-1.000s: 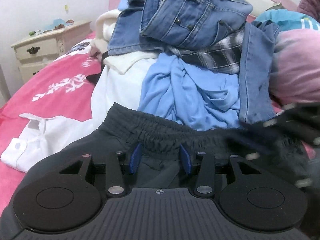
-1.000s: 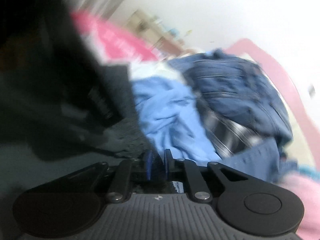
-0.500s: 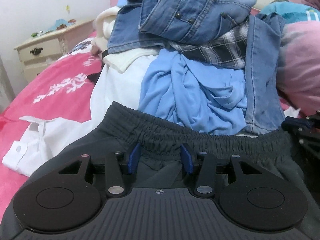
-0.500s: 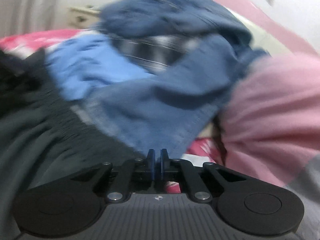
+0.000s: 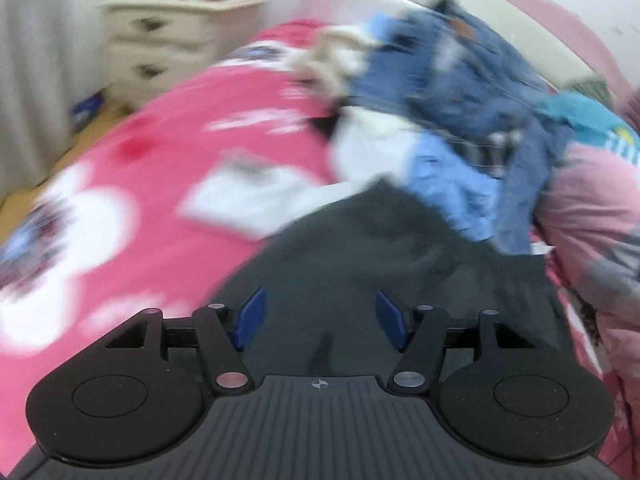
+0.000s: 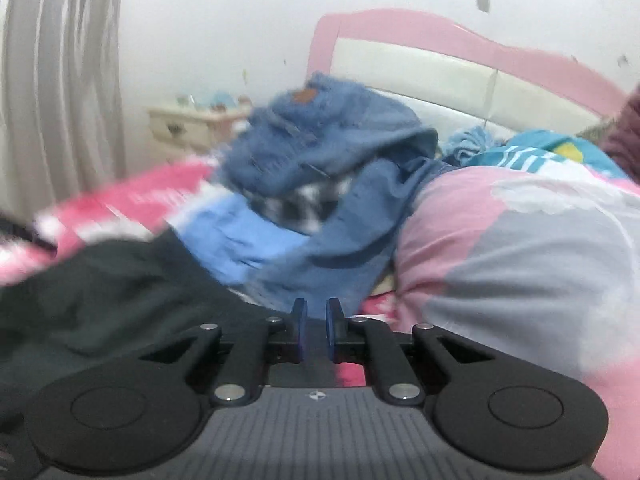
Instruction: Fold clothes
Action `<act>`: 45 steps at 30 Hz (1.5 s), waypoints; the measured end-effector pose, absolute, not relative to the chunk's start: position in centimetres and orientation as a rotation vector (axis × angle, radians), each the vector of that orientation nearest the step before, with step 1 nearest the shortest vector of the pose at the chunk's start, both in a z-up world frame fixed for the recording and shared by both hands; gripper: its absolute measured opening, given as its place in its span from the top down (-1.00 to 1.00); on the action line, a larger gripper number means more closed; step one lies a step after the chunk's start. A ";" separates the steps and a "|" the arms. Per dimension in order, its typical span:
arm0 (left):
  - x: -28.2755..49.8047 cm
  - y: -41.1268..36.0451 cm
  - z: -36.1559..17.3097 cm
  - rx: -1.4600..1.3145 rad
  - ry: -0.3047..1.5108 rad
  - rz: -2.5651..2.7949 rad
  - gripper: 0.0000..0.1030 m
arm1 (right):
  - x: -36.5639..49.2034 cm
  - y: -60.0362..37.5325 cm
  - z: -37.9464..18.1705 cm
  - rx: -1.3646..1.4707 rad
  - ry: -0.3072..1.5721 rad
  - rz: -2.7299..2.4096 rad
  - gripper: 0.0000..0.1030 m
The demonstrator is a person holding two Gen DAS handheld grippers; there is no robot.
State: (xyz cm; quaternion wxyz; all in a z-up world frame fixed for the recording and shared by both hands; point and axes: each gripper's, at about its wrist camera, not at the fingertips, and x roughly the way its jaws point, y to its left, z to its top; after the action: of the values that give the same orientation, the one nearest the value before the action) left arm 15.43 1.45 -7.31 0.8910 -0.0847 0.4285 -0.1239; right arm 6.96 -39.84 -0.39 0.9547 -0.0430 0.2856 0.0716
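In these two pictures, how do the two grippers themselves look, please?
Both match: the left gripper and right gripper have blue finger pads, black linkage arms with silver pivot pins, two round black discs, and a ribbed grey body bearing a small crosshair mark. No cables or sleeves show.

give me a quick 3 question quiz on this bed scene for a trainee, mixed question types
1. True or false: the left gripper has its fingers spread wide above the dark grey garment.
2. Multiple choice: in the clothes pile, what lies directly behind the dark grey garment? A) a light blue garment B) a yellow towel C) a green jacket
3. Fill in: the nightstand beside the bed is coloured ____.

Key:
1. True. The right gripper, by contrast, has its fingers nearly together with only a narrow gap, and nothing visible between them.
2. A. Blue jeans sit on top of the pile.
3. Cream.
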 end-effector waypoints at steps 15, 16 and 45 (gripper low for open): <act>-6.1 14.3 -8.5 -0.333 1.074 -0.198 -0.18 | -2.2 -26.9 -6.2 0.261 1.153 0.329 0.64; -6.7 12.8 -8.4 -0.333 1.087 -0.267 -0.18 | -3.1 -27.6 -6.4 0.265 1.163 0.297 0.64; -9.8 -6.3 -17.0 -0.221 1.559 -0.443 0.95 | -16.5 -39.9 -11.6 0.290 1.319 -0.133 0.78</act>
State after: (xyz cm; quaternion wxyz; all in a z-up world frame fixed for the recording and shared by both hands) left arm -9.83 -6.28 -17.04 0.6837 -0.0986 0.6955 -0.1977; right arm -16.48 -39.88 -11.60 0.7785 0.1341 0.6100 -0.0617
